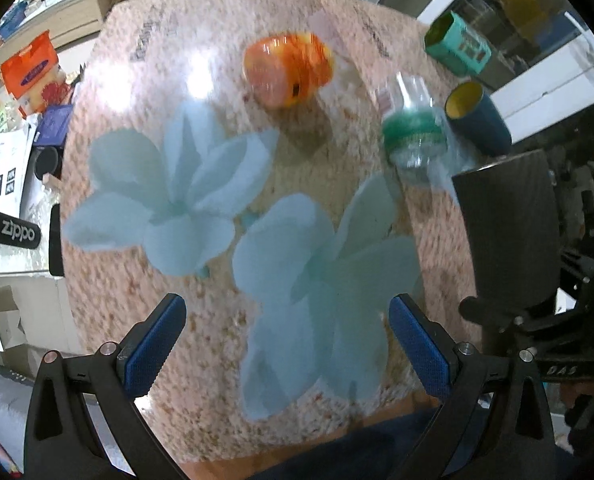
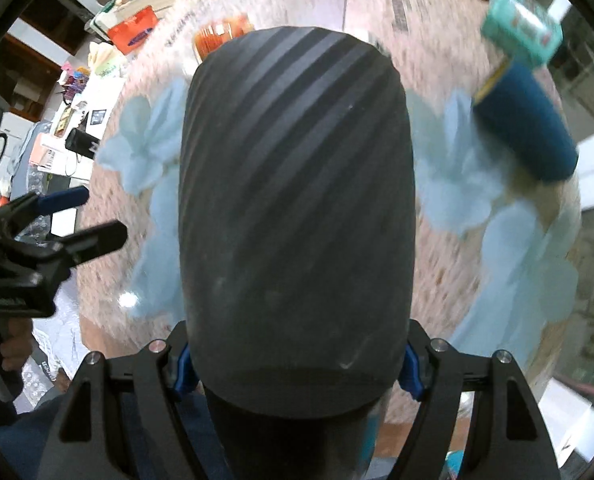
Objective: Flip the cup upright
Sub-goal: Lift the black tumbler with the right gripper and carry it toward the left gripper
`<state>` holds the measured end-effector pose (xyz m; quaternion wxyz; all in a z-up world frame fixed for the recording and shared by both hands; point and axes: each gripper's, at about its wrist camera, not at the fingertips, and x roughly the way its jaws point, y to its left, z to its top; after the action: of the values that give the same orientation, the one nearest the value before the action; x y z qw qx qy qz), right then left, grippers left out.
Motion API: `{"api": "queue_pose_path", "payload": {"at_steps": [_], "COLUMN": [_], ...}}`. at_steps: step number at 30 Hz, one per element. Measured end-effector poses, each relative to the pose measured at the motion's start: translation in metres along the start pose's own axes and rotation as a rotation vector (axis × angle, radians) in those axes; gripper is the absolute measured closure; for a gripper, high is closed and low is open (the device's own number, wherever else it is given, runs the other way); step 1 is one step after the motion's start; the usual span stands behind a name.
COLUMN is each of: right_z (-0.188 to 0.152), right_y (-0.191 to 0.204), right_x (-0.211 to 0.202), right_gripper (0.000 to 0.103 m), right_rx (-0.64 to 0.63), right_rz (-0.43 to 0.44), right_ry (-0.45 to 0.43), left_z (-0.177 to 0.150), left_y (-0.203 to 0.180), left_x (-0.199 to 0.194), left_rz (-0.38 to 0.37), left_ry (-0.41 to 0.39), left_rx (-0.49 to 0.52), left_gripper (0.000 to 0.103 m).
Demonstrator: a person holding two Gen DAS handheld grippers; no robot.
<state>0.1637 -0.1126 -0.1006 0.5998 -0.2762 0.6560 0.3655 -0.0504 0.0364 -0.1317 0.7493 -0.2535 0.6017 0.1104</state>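
Dark grey ribbed cup [image 2: 295, 216], diagonal stripes, clamped in right gripper [image 2: 297, 364] jaws, left gripper [image 1: 287, 344] jaws apart.

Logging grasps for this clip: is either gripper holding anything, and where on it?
The right gripper clamps the dark ribbed cup by its sides near one end. The left gripper is open, empty.

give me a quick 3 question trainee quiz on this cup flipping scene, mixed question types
1. True or false: the left gripper is clamped on the orange toy.
2. Which gripper holds the dark ribbed cup?
3. The blue cup with the yellow inside is: A) standing upright, B) lying on its side, C) stacked in the teal box.

Key
1. False: its jaws are open, with nothing between them.
2. The right gripper, its blue pads pressed on both sides.
3. B
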Motion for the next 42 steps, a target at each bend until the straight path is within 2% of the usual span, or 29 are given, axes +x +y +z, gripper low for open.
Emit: {"api": "queue_pose_path", "payload": {"at_steps": [8, 13, 14, 23, 25, 27, 29, 32, 34, 36, 38, 42], "right_z": [-0.003, 0.013, 0.017, 0.024, 0.015, 0.011, -0.014, -0.013, -0.015, -0.014, -0.014, -0.016], "right_y": [0.009, 0.02, 0.021, 0.041, 0.043, 0.049, 0.038, 0.037, 0.017, 0.014, 0.012, 0.011], "right_x": [0.048, 0.066, 0.069, 0.085, 0.088, 0.087, 0.079, 0.08, 0.067, 0.064, 0.061, 0.056], "right_gripper": [0.029, 0.028, 0.028, 0.027, 0.027, 0.027, 0.027, 0.027, 0.027, 0.026, 0.016, 0.012], "right_rx": [0.048, 0.079, 0.085, 0.038, 0.036, 0.044, 0.044, 0.056, 0.062, 0.067, 0.074, 0.085], "right_rz": [-0.031, -0.046, -0.044, -0.125, -0.13, -0.115, -0.113, -0.101, -0.089, -0.089, -0.075, -0.012], "right_ry": [0.036, 0.045, 0.049, 0.04, 0.038, 0.033, 0.033, 0.032, 0.025, 0.014, 0.005, -0.019], "left_z": [-0.01, -0.009, -0.009, -0.007, -0.007, -0.008, -0.01, -0.011, -0.012, -0.011, -0.011, -0.011], "left_y": [-0.011, -0.017, -0.017, -0.025, -0.025, -0.023, -0.021, -0.021, -0.022, -0.025, -0.028, -0.034], "left_x": [0.026, 0.036, 0.037, 0.044, 0.045, 0.044, 0.043, 0.042, 0.043, 0.044, 0.044, 0.041], "left_rz": [-0.004, 0.0, -0.032, -0.04, -0.038, -0.038, -0.037, -0.027, -0.023, -0.023, -0.019, -0.005], "left_ry": [0.042, 0.052, 0.059, 0.07, 0.071, 0.072, 0.073, 0.077, 0.08, 0.08, 0.08, 0.071], "left_rx": [0.029, 0.044, 0.043, 0.047, 0.041, 0.041, 0.044, 0.056, 0.06, 0.062, 0.068, 0.078], "left_gripper": [0.001, 0.001, 0.001, 0.001, 0.001, 0.001, 0.001, 0.001, 0.001, 0.001, 0.001, 0.001]}}
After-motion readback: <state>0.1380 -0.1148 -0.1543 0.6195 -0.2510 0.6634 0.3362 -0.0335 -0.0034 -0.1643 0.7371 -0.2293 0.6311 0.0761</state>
